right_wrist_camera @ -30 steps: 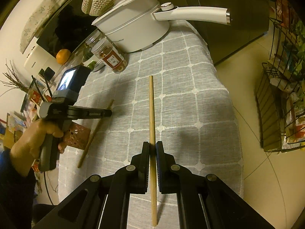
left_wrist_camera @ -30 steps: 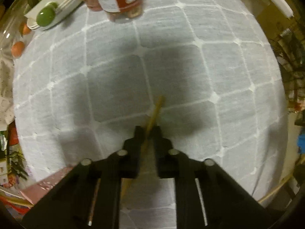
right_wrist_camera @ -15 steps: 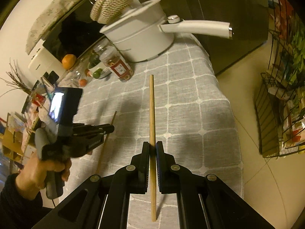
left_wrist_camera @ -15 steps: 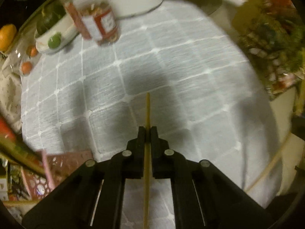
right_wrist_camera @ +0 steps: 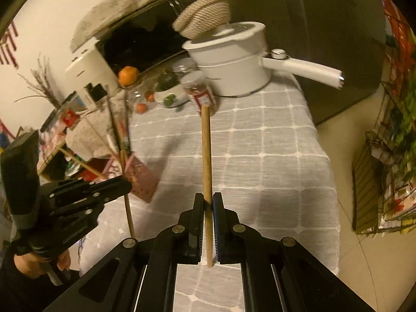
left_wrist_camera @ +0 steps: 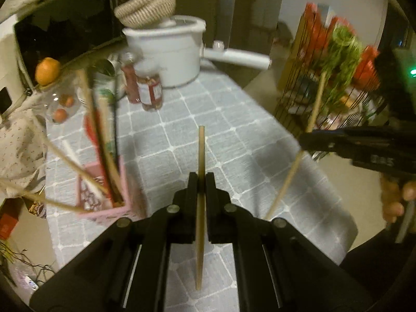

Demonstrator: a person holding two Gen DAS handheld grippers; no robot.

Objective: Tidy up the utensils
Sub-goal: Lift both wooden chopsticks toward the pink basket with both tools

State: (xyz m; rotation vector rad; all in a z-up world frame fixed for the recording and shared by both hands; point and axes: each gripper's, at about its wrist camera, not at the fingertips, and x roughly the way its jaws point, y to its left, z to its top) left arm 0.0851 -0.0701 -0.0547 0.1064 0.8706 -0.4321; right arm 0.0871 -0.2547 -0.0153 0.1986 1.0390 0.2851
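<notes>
At the left of the left wrist view a pink square utensil holder (left_wrist_camera: 104, 202) stands on the grey checked tablecloth surface (left_wrist_camera: 234, 143), with several wooden sticks and a red-handled utensil leaning out of it. That view looks down into the holder's open top; the right wrist view shows the same holder (right_wrist_camera: 141, 182) only from the side, partly behind the left hand-held gripper (right_wrist_camera: 124, 186). Centre in the left wrist view, the left hand-held gripper (left_wrist_camera: 201, 179) is clamped narrow on a thin wooden chopstick (left_wrist_camera: 200, 150), lifted clear of the cloth and pointing toward the white saucepan with a long handle (left_wrist_camera: 169, 57). A woven straw lid (left_wrist_camera: 147, 10) rests on the pan, and a red-labelled glass jar (left_wrist_camera: 149, 91) stands just in front of it. Right of centre, the same view catches the right hand-held gripper (left_wrist_camera: 303, 140) side-on, with a second, thicker wooden chopstick (left_wrist_camera: 288, 179) crossing through its tip, and fingers of the person's hand (left_wrist_camera: 395, 200) below. The right wrist view shows what that one cannot: the right hand-held gripper (right_wrist_camera: 208, 202), its jaws pressed narrow on the thicker chopstick (right_wrist_camera: 206, 156), held above the cloth. A wire rack of packets (left_wrist_camera: 332, 78) stands off the cloth's right edge.
</notes>
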